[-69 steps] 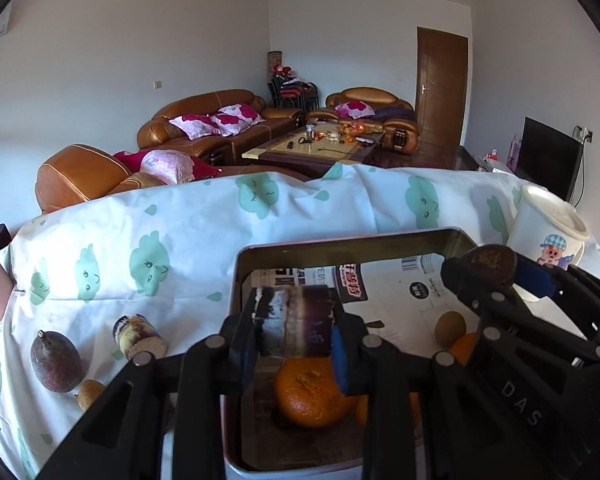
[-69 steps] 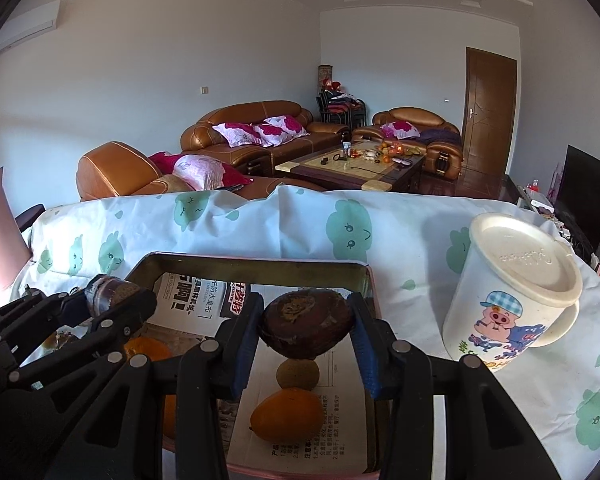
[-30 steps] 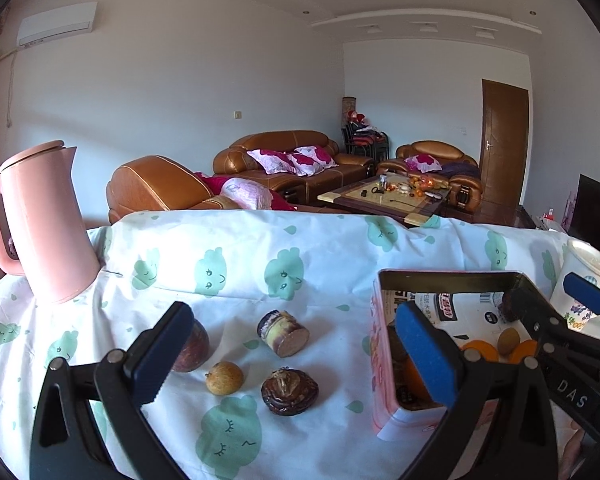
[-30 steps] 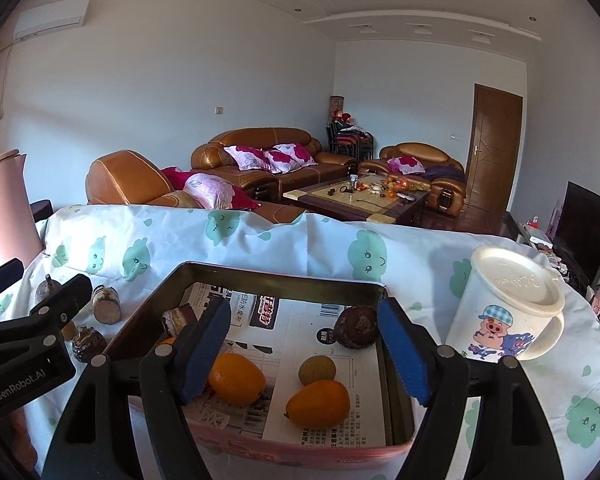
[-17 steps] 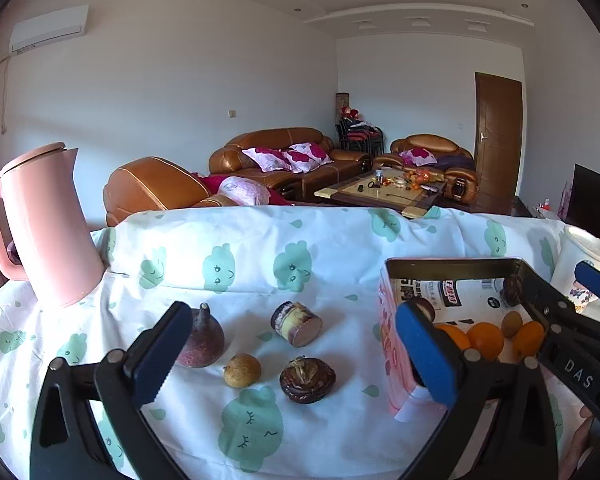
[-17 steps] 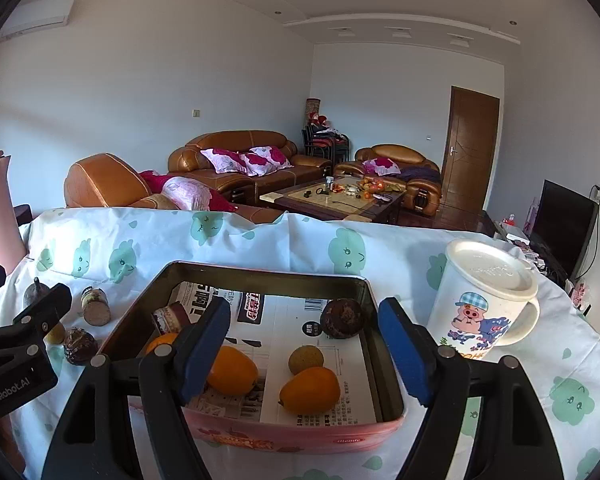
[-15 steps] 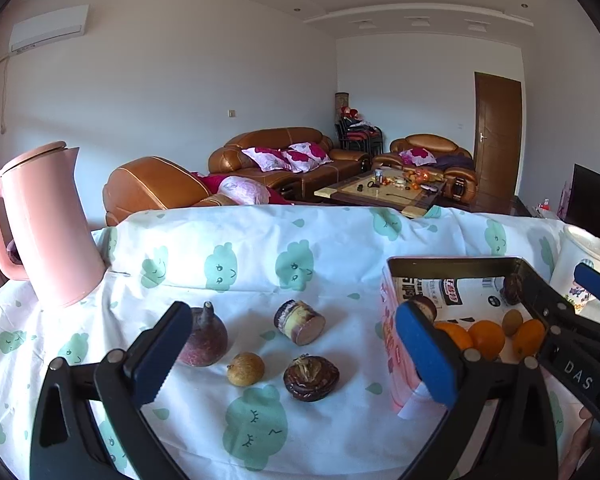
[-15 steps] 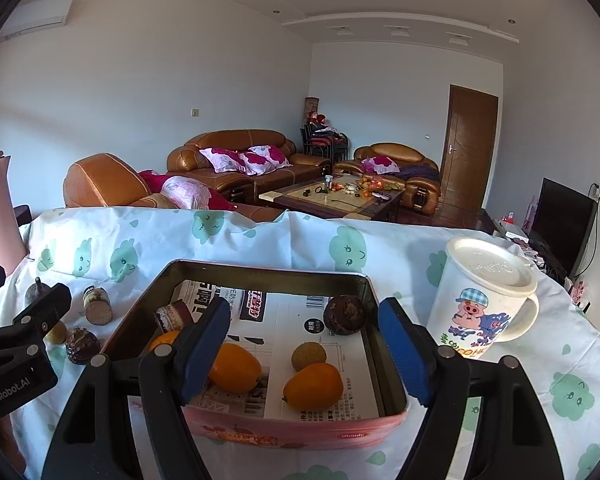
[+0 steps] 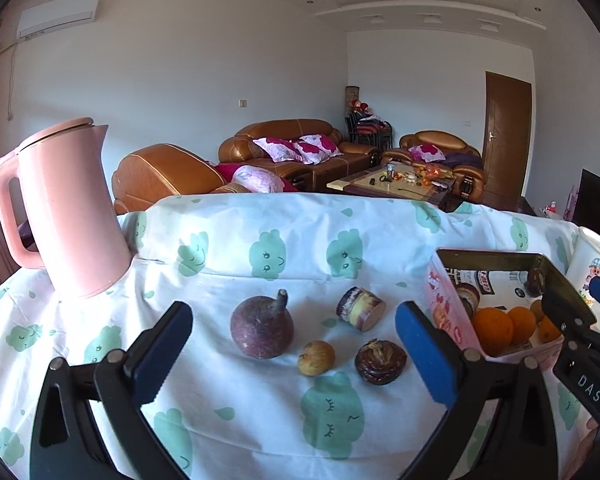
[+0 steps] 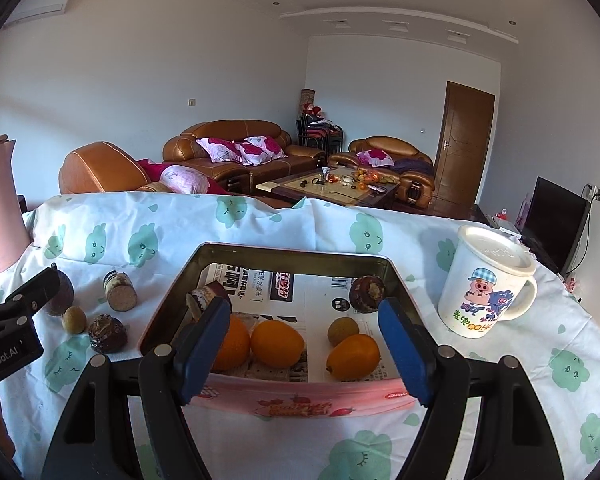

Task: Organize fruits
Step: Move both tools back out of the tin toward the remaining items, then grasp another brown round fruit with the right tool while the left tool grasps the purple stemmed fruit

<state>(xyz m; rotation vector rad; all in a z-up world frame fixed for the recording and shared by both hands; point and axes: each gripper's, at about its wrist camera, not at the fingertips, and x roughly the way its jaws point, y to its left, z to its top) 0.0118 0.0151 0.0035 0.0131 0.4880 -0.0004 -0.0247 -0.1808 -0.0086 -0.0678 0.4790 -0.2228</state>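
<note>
Left of the pink rectangular metal tin point(image 9: 446, 300), four loose fruits lie on bare cloud-print tablecloth point(image 9: 260, 420): a purple stemmed fruit point(image 9: 262, 327) farthest out. The left gripper point(image 9: 292, 354) and right gripper point(image 10: 300, 344) hover spread wide, empty; three oranges point(image 10: 276, 343) sit inside the tin.

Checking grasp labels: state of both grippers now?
Left gripper: open, holding nothing, above loose fruits on the cloud-print tablecloth.
Right gripper: open, holding nothing, over the pink rectangular tin.
</note>
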